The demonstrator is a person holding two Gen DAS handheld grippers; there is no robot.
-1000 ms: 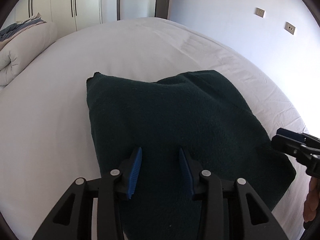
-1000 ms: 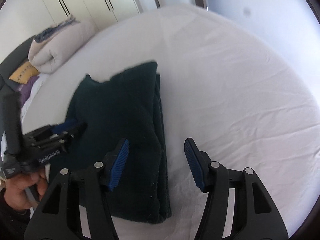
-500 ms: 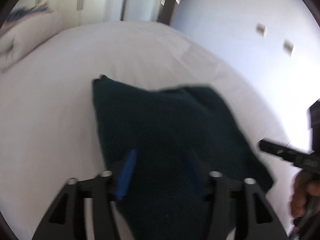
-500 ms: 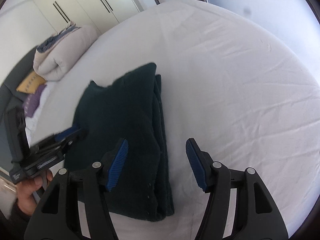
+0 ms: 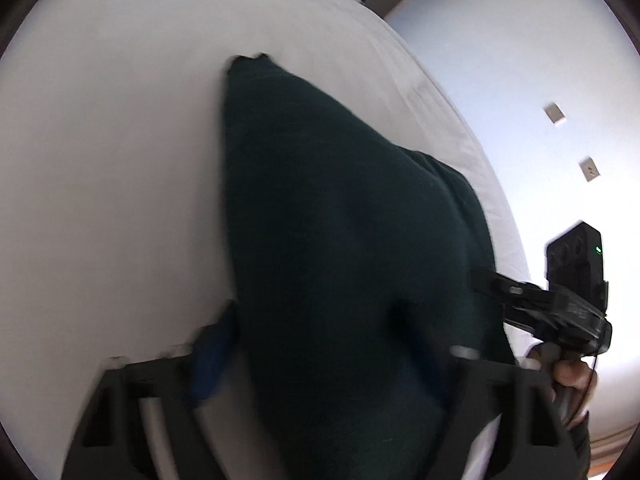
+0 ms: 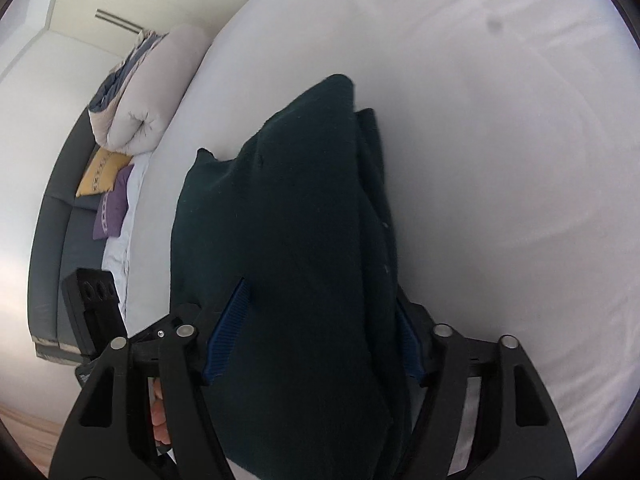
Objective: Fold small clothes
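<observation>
A folded dark green garment lies on the white bed. Its near edge runs between the blue pads of my left gripper. The jaws stand wide apart around the cloth; the view is blurred. In the right wrist view the garment also fills the space between the pads of my right gripper, which is open around its near edge. Whether either gripper presses the cloth is not clear. The right gripper's body shows at the right of the left wrist view.
A rolled beige duvet and yellow and purple cushions lie at the bed's head by a grey headboard. White wardrobes stand behind. A white wall with switch plates runs along the bed's right side.
Both grippers have dropped forward and low onto the garment's near edge, so the cloth now sits between each pair of pads. Both views have tilted.
</observation>
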